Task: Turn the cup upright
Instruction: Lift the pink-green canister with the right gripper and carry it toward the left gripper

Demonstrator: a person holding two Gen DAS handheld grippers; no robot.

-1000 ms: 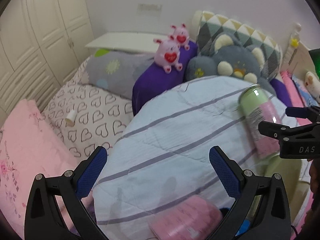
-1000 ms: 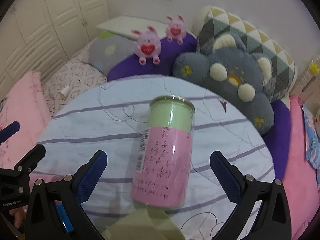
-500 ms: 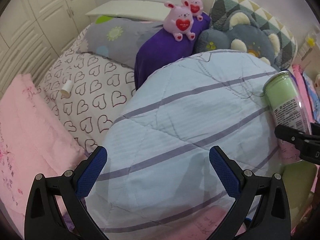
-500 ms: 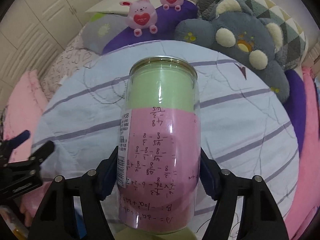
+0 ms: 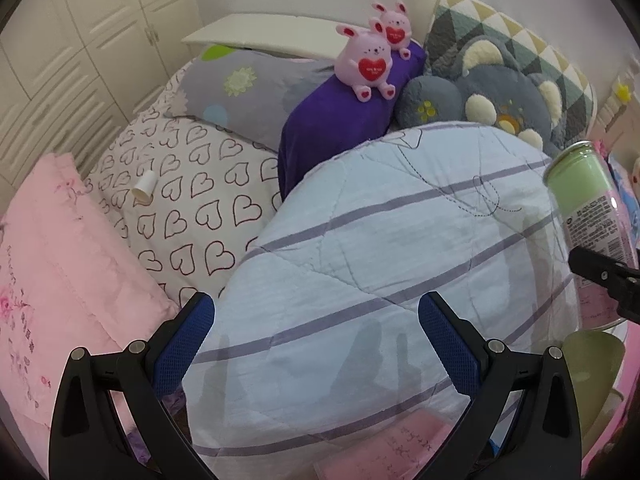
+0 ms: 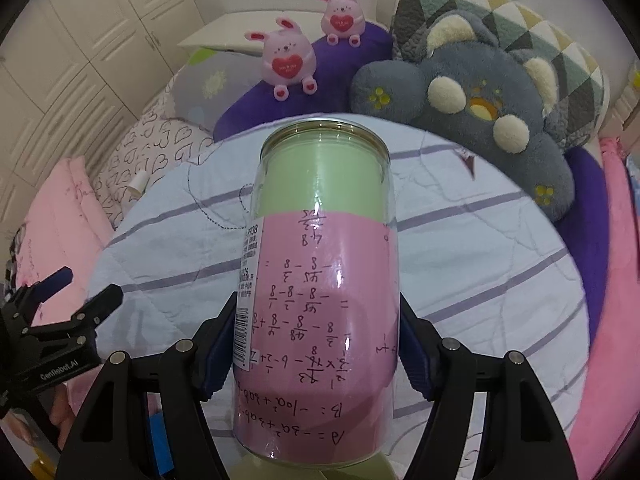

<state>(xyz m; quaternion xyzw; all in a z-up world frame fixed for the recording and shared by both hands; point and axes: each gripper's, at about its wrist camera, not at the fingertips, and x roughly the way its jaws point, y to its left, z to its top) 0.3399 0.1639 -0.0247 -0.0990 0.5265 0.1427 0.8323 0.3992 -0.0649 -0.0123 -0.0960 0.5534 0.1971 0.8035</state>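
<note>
The cup (image 6: 320, 280) is a clear tall cup lined with green and pink paper covered in upside-down handwriting. It stands with its metal-rimmed end up. My right gripper (image 6: 316, 344) is shut on its pink lower half, blue pads pressed on both sides. The cup also shows at the right edge of the left wrist view (image 5: 588, 216), with a right finger (image 5: 600, 268) across it. My left gripper (image 5: 316, 340) is open and empty over the striped light-blue quilt (image 5: 380, 260), to the left of the cup.
The bed holds a pink quilt (image 5: 60, 280), a heart-print cover (image 5: 192, 200), a purple pillow (image 5: 340, 124) with two pink plush rabbits (image 5: 366, 62), a grey plush cushion (image 6: 480, 96) and a small white paper cup (image 5: 145, 188). A green lid (image 5: 592, 360) lies below the cup.
My right gripper closed on the cup and lifted it closer to the camera, more upright. My left gripper stayed open and shifted its view slightly.
</note>
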